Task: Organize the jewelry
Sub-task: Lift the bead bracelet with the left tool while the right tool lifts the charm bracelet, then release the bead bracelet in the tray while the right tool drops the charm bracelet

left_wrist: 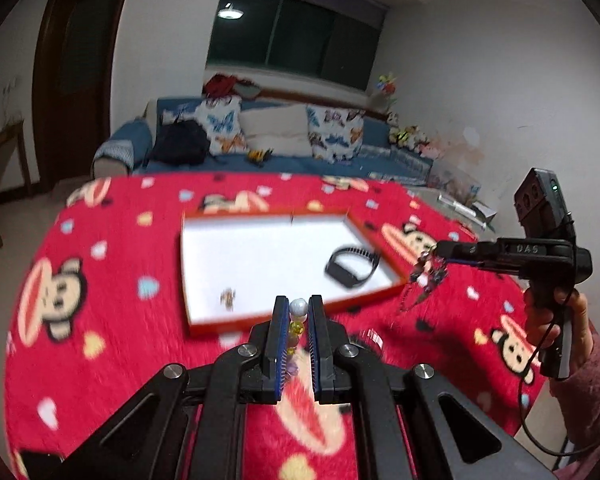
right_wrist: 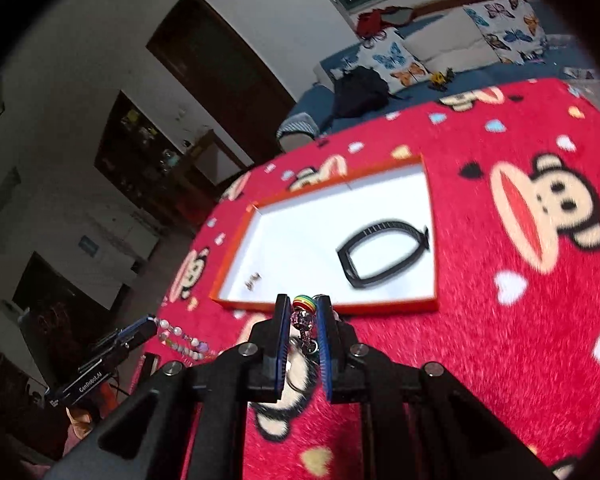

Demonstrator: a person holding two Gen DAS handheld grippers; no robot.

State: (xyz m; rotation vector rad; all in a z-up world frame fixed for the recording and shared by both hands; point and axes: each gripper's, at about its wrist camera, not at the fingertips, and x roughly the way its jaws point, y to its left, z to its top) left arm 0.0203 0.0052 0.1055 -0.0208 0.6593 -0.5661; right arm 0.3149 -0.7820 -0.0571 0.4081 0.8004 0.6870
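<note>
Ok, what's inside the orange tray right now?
The orange tray holds a black wristband and one small blurred trinket. Its near edge is partly hidden behind the gripper fingers.

Left gripper (left_wrist: 299, 312): jaws nearly together, pads clamped on a bead strand (left_wrist: 296, 326), white bead at the tips; angled downward, raised off the tablecloth.

Right gripper (right_wrist: 304, 312): jaws nearly together, pinching a charm keychain (right_wrist: 305, 322) with a rainbow-striped bead at the tips; angled downward, raised. Seen from the left wrist camera, a hand (left_wrist: 556, 316) in a pink sleeve (left_wrist: 592, 392) grasps its pistol handle.
</note>
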